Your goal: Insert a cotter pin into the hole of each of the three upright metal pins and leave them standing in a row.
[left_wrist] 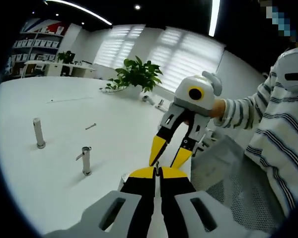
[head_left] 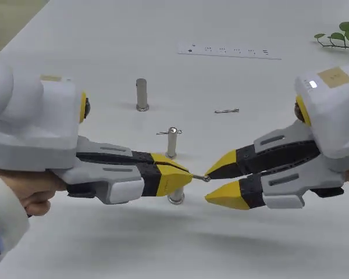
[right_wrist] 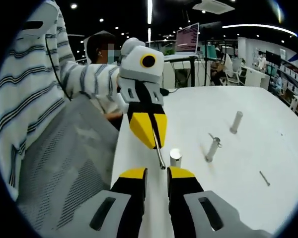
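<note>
Between the two grippers, just above the white table (head_left: pixel 250 250), we see the held cotter pin (head_left: pixel 201 177), a thin metal rod whose free end sticks out from the yellow tips of the left gripper (head_left: pixel 189 175). That gripper's jaws are pressed together on the rod. The right gripper (head_left: pixel 208 186) faces it tip to tip with its jaws spread apart. Its upper tip sits at the rod's end, and we cannot tell whether they touch. In the right gripper view the rod runs from the left gripper's tips down into the gap between the spread jaws.

Directly under the left gripper's tips stands the near pin (head_left: pixel 176 198), upright and mostly hidden in the head view. In the right gripper view its bright flat top lies just beside the rod. Behind it stands the middle pin (head_left: pixel 172 145), upright, with the inserted cotter pin (head_left: pixel 168 132) crossing its top. Farther back the far pin (head_left: pixel 142 95) stands upright. We see the three in a slanting line, well apart from one another.

To the right of the far pin, the loose cotter pin (head_left: pixel 227 111) lies flat on the table. Beyond it a white strip (head_left: pixel 230 50) with dark marks lies flat, and a leafy plant (head_left: pixel 340 35) reaches in at the far right. The gripper views show a striped sleeve (left_wrist: pixel 280 124) behind the right gripper.
</note>
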A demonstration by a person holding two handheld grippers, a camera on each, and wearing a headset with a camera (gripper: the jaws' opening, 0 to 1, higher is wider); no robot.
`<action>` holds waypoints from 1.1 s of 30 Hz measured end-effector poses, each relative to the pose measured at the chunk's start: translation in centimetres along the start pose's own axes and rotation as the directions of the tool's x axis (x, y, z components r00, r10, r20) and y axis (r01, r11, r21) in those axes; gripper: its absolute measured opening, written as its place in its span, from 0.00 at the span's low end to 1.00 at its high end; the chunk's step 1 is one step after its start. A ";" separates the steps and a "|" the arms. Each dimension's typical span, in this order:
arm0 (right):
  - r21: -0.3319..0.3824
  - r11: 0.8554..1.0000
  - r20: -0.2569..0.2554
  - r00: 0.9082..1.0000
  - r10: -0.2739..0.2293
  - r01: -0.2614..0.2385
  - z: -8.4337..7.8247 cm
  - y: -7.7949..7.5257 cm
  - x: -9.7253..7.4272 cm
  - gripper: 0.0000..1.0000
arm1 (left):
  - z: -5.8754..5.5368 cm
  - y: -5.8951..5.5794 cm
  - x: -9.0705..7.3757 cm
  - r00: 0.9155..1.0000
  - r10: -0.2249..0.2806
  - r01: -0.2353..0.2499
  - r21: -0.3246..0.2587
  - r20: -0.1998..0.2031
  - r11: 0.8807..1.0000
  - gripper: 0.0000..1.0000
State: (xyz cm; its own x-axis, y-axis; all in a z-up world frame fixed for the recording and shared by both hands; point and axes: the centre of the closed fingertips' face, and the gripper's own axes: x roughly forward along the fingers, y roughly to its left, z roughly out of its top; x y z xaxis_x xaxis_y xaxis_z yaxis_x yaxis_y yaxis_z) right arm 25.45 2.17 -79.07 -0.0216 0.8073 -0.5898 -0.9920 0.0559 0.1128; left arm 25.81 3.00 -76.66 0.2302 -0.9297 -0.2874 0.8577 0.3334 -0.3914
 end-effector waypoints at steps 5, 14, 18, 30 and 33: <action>-0.003 1.000 -0.005 1.000 0.021 -0.021 0.2 0.7 0.5 0.14 | -0.4 -0.6 0.0 0.999 -0.031 0.032 0.047 -0.021 0.998 0.00; -0.027 0.998 -0.010 0.998 0.054 -0.054 0.3 1.5 0.5 0.06 | -0.5 -1.0 0.0 0.998 -0.061 0.063 0.127 -0.025 0.990 0.00; -0.059 0.996 -0.019 0.998 0.059 -0.060 0.3 1.7 0.3 0.05 | -0.7 -1.0 0.1 0.997 -0.065 0.070 0.125 -0.037 0.990 0.00; -0.039 0.996 -0.030 0.996 0.084 -0.085 0.0 2.0 0.0 0.04 | -1.4 -1.1 0.5 0.993 -0.069 0.090 0.217 -0.100 0.972 0.01; -0.038 0.996 -0.024 0.997 0.079 -0.079 0.1 1.9 -0.1 0.04 | -1.1 -0.9 0.5 0.995 -0.057 0.073 0.216 -0.081 0.974 0.02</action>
State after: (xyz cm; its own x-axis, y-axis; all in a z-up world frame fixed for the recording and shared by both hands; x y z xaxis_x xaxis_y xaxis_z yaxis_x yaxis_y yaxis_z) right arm 23.56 2.26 -78.76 -0.1025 0.7948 -0.5982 -0.9912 -0.0306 0.1291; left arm 24.64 2.42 -77.38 0.1431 -0.9314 -0.3348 0.9512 0.2228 -0.2134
